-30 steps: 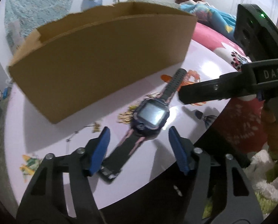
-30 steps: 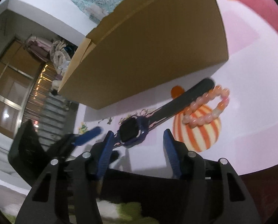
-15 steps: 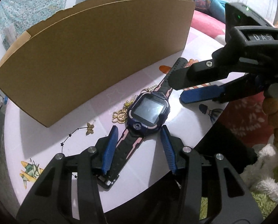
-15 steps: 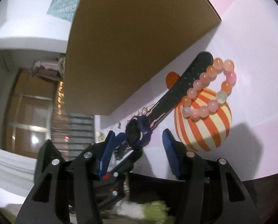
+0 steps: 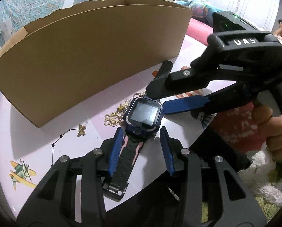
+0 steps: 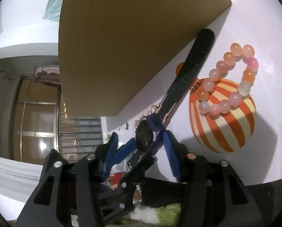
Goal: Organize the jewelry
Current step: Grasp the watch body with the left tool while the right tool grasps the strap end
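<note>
A dark blue smartwatch (image 5: 143,114) with a black strap lies flat on the white table (image 5: 36,143), in front of a brown cardboard box (image 5: 95,49). My left gripper (image 5: 140,134) is open, its blue pads either side of the near strap. My right gripper (image 5: 156,100) comes in from the right, open, its jaws around the watch face. In the right wrist view the watch (image 6: 146,136) sits between my right gripper's pads (image 6: 141,141). A pink bead bracelet (image 6: 233,81) lies beside the far strap. Small gold charms (image 5: 112,118) lie left of the watch.
The table's front edge runs close under both grippers. A striped balloon print (image 6: 224,117) and a plane print (image 5: 21,174) mark the tabletop. A pink bed (image 5: 197,28) stands behind at right, a fluffy rug (image 5: 264,194) below.
My right gripper has moved in left over the watch face. My left gripper has closed in along the near strap. The watch has stayed in place.
</note>
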The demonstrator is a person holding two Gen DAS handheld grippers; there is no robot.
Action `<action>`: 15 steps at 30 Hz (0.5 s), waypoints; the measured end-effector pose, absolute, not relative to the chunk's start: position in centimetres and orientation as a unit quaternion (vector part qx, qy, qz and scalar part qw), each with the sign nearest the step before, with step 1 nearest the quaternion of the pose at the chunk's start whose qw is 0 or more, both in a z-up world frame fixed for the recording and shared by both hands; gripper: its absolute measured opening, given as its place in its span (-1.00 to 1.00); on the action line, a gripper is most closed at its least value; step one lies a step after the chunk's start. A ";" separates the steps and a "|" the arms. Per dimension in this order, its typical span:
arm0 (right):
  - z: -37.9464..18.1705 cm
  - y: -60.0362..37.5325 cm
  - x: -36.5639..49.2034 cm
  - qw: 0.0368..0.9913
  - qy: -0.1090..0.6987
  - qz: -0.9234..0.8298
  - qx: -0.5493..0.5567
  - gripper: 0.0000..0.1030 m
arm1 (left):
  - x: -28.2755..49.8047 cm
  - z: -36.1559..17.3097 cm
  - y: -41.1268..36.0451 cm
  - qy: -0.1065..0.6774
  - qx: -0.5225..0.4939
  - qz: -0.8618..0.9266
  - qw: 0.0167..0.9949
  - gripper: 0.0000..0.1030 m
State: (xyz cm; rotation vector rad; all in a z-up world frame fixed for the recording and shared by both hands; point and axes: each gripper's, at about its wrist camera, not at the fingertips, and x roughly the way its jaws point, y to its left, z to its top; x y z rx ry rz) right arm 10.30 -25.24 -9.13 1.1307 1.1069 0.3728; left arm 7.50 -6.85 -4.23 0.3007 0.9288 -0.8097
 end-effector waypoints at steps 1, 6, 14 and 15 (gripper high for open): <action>-9.1 -25.5 10.3 0.684 0.493 0.169 0.511 -0.15 | 7.5 -4.3 -6.9 0.434 0.140 -0.379 0.805 -0.25; -9.0 -26.2 9.9 0.673 0.474 0.182 0.539 -0.19 | 7.5 -4.3 -7.3 0.434 0.154 -0.378 0.803 -0.25; -9.2 -26.0 10.0 0.668 0.466 0.189 0.549 -0.19 | 7.8 -4.1 -7.2 0.435 0.151 -0.359 0.812 -0.53; -9.4 -25.4 10.3 0.669 0.466 0.186 0.547 -0.19 | 7.9 -4.1 -7.0 0.437 0.146 -0.357 0.813 -0.65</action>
